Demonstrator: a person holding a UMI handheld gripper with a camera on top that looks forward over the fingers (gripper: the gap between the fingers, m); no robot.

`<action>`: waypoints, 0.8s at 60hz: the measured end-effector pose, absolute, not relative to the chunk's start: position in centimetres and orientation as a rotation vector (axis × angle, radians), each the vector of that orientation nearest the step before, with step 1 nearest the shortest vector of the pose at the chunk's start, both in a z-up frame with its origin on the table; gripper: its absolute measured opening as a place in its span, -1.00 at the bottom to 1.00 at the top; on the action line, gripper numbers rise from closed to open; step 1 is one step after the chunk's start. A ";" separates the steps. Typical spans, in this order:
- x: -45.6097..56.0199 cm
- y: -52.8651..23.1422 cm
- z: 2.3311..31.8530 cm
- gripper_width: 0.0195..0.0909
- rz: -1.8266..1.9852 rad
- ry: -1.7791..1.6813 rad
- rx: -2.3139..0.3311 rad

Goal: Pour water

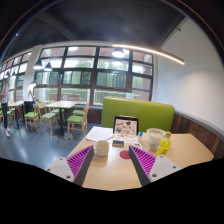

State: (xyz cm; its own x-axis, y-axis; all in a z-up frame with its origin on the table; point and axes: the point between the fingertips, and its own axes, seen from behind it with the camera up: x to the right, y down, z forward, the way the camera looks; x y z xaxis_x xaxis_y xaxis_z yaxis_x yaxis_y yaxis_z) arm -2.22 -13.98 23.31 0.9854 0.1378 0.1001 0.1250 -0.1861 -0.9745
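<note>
**Evidently pre-grasp: approach to the pouring vessel not yet begun**

Step in hand, as judged: the opening approach. The gripper [112,165] hovers over the near end of a pale tabletop [190,150], fingers spread wide with nothing between them; both purple pads [80,160] are bare. No vessel is held, so no water has been poured from this tool.

Task things: a white cup [101,148] stands just ahead of the left finger, upright and apart from it. A pale, translucent lidded container [155,138] stands beyond the right finger, farther back; it may be the water source, but which is source and which is receiver cannot be told. No water level is visible in either.

Next move, as judged: advance toward one vessel, centre it between the pads, close squarely on its wall, and keep it upright until over the other.

Materials and shapes:
- Cup: small plain cylinder, matte white, likely ceramic or paper; smooth wall, so grip needs firm pad contact.
- Container: wider, rounded, looks like plastic.
- Pads: ribbed, probably rubbery.
- Table: smooth, light laminate, rounded edge.

Also present: a small framed sign [125,126] standing mid-table, a green upholstered bench back [140,108] behind it.
</note>
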 end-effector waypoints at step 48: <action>23.3 2.9 9.6 0.70 -0.173 0.076 -1.894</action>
